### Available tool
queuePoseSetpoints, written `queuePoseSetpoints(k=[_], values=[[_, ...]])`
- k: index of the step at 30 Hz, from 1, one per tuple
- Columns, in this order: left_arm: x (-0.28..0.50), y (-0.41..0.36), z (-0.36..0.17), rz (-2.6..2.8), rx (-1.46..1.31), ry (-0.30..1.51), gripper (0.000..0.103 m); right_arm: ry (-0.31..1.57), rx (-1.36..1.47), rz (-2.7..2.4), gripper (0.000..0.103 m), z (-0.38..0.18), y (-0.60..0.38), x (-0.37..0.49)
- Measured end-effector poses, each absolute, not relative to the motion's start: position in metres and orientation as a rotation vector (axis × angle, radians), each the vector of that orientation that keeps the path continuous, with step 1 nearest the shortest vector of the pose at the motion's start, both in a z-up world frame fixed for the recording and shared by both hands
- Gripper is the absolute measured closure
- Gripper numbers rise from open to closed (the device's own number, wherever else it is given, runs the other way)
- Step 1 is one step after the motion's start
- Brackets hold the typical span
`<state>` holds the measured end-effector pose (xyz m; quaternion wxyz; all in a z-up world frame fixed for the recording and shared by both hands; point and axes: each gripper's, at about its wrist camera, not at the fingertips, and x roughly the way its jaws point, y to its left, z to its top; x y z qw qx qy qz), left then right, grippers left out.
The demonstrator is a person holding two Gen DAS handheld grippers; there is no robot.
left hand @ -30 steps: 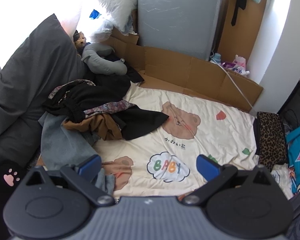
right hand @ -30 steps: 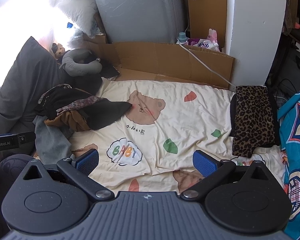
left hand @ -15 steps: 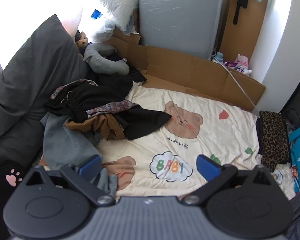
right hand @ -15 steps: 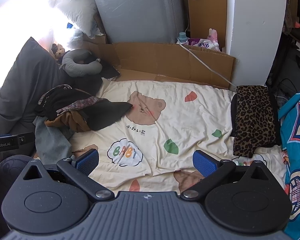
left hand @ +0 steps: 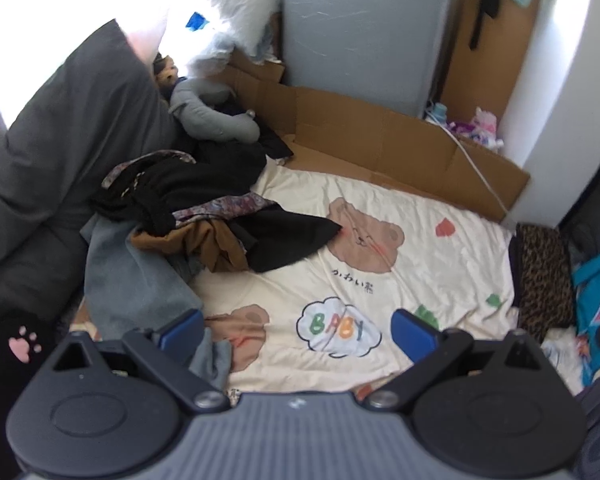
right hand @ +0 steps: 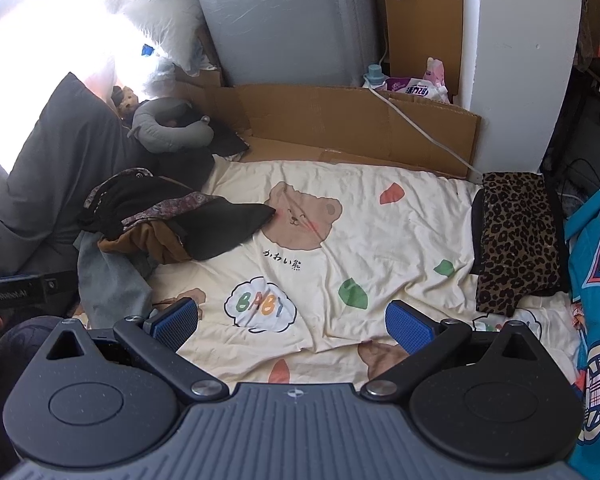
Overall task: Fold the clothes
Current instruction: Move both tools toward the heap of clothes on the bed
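Cream sheet point(left hand: 440, 264): printed with bears and a "BABY" cloud, spread flat and wrinkled under both my tools.
Clothes pile point(left hand: 204, 216): black, brown, patterned and grey pieces heaped unfolded at the sheet's left edge, against a dark grey pillow point(left hand: 68, 140).
Leopard-print cloth point(right hand: 518, 236): lying flat at the sheet's right edge.
Room: cardboard point(right hand: 352, 124) lines the far side before a grey panel point(right hand: 284, 20) and white wall.
Left gripper point(left hand: 296, 330): fingers spread, holding nothing, over the sheet.
Right gripper point(right hand: 292, 326): likewise spread and empty.
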<state>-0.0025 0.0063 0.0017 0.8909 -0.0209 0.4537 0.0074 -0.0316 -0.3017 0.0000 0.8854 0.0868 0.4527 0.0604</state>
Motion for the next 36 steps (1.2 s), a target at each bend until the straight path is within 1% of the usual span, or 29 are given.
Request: queuePoseSetpoints(k=[15, 22, 27, 32, 36], values=[[0.015, 0.006, -0.004, -0.069, -0.050, 0.998, 0.002, 0.990, 0.120, 0.076, 0.000, -0.001, -0.295, -0.013], [0.023, 0.008, -0.002, -0.082, -0.021, 1.000, 0.001, 0.944, 0.104, 0.090, 0.000, 0.021, -0.289, -0.007], [0.028, 0.014, 0.013, -0.103, 0.007, 0.982, 0.001, 0.904, 0.061, 0.111, 0.000, 0.039, -0.277, 0.002], [0.038, 0.031, 0.029, -0.083, 0.018, 0.926, 0.001, 0.874, 0.061, 0.115, 0.000, 0.044, -0.267, 0.015], [0.048, 0.048, 0.033, -0.081, 0.012, 0.909, 0.001, 0.843, 0.057, 0.125, 0.000, 0.043, -0.259, 0.023]])
